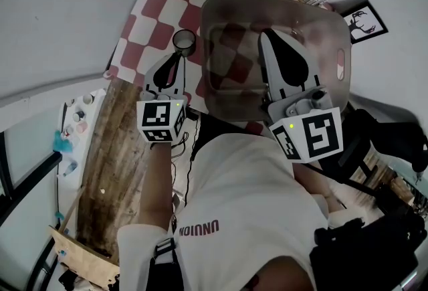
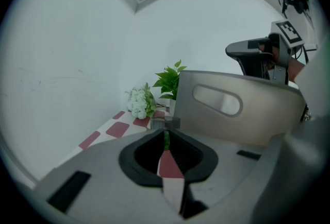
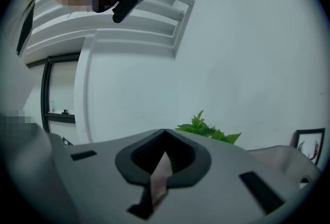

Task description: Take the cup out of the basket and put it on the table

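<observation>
Table (image 1: 144, 19): it has a red and white checked cloth on it, with a white wall behind.
Head view, basket (image 1: 334, 29): a see-through grey tub sits on the cloth. Nothing can be seen lying inside it.
Head view, cup (image 1: 184, 42): the small dark cup is out of the basket, just to the left of it and over the cloth.
Head view, left gripper (image 1: 179, 57): its tips are at the near side of the cup.
Head view, right gripper (image 1: 269, 35): it reaches over the inside of the basket.
Left gripper view, jaws: they are almost together and pinch the rim of the cup. The basket wall stands close on the right.
Left gripper view, cup bottom: I cannot tell if it touches the cloth yet.
Right gripper view, jaws: they are closed with nothing between them. A green plant (image 3: 206, 127) shows beyond the tips.
Step now: the cup looks like it is being set down left of the basket.
Next move: it probably needs the cup held upright and flat on the cloth. Then the left jaws can let go and pull back without tipping it.
</observation>
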Tool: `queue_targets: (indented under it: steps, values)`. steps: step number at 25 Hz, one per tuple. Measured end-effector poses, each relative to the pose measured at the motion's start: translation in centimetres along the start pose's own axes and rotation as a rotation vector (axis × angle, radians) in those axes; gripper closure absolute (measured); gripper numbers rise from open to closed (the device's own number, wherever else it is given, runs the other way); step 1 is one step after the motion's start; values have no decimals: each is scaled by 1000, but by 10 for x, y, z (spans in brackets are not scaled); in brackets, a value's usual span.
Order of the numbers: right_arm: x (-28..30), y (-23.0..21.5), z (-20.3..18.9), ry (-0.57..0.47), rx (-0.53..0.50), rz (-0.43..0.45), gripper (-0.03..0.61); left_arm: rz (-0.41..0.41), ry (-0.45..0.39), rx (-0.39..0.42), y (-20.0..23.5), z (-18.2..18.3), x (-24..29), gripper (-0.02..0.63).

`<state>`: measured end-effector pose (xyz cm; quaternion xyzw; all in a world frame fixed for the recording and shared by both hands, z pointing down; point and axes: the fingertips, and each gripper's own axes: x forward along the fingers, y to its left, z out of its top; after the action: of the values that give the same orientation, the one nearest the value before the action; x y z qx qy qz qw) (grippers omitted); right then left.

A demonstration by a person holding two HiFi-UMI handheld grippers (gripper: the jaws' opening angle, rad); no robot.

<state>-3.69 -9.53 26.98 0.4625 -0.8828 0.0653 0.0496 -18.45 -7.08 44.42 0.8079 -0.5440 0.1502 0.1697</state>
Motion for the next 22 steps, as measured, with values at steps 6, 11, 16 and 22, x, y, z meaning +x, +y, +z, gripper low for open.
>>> queue_targets:
  steps: [6, 11, 16, 22]
  values:
    - [0, -2, -1, 4, 0, -5, 560, -3, 37, -12, -1, -16, 5, 569]
    - [1, -3, -3, 7, 0, -4, 561, -3, 53, -18, -1, -23, 8, 569]
    - [2, -3, -2, 7, 1, -8, 561, -6, 67, -32, 0, -29, 10, 569]
    - [2, -2, -3, 8, 0, -6, 561, -2, 96, -42, 2, -42, 16, 569]
